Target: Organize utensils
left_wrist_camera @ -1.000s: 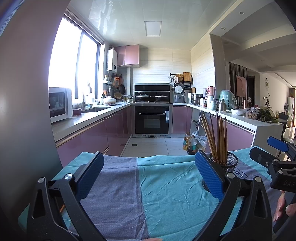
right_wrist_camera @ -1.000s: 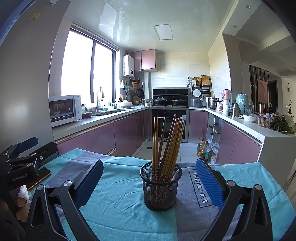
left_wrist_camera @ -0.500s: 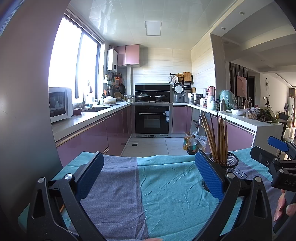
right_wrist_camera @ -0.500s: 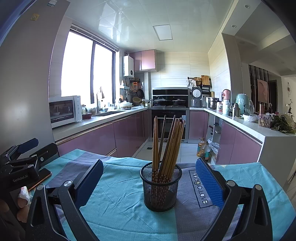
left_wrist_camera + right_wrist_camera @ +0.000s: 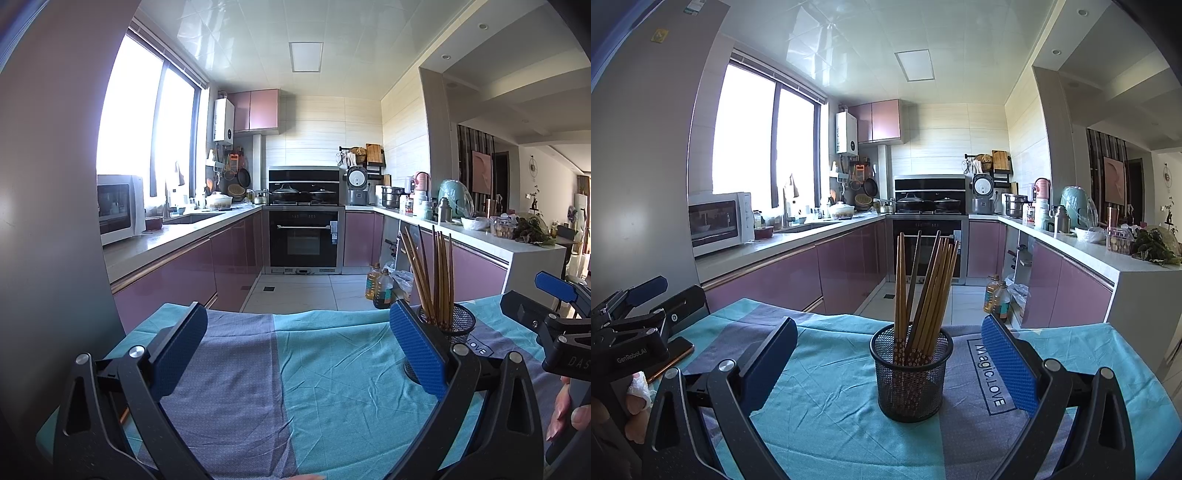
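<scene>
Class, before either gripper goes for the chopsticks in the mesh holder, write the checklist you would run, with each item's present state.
1. Right gripper open: ok.
2. Left gripper open: ok.
3. Mesh holder upright on the tablecloth: ok.
4. Holder lined up between the right gripper's fingers: ok.
5. Chopsticks all in the holder, leaning, none on the cloth: ok.
6. Chopsticks sorted by pair: cannot tell.

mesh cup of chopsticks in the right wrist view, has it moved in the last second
No. The mesh cup sits at the same spot beside the printed lettering on the cloth, and the chopsticks lean the same way.
</scene>
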A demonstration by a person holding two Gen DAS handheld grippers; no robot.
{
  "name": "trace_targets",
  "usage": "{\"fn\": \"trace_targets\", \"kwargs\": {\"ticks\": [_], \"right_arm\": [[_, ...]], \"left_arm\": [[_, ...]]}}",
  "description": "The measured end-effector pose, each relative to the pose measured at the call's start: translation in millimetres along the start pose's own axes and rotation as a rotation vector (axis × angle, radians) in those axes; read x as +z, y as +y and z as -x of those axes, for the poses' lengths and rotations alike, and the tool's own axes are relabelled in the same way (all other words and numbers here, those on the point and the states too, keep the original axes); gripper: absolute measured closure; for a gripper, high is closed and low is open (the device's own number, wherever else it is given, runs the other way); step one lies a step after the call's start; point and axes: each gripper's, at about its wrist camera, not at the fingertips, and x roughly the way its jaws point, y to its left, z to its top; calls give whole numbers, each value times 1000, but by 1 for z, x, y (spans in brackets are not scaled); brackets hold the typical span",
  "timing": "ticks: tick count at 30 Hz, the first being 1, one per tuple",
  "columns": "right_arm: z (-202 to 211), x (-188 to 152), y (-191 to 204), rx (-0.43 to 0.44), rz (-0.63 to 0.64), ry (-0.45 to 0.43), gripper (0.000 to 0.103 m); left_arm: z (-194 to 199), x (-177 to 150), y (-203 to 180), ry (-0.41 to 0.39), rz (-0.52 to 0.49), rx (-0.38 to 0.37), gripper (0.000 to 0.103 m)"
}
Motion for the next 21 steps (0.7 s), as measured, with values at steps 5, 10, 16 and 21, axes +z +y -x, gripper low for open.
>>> {"fn": "trace_targets", "kwargs": {"ticks": [5,10,16,21], "right_arm": [[0,0,0,-1,-2,-1,6],[-1,1,1,-2,-1,-1,6],[-1,1,0,-2,-2,-1,6],[0,0,0,-3,-2,-3,6]], "left_arm": [[0,0,-1,1,-1,0,6],[0,0,0,1,1,0,6],[0,0,0,1,0,0,6],[0,0,0,3,1,0,6]]}}
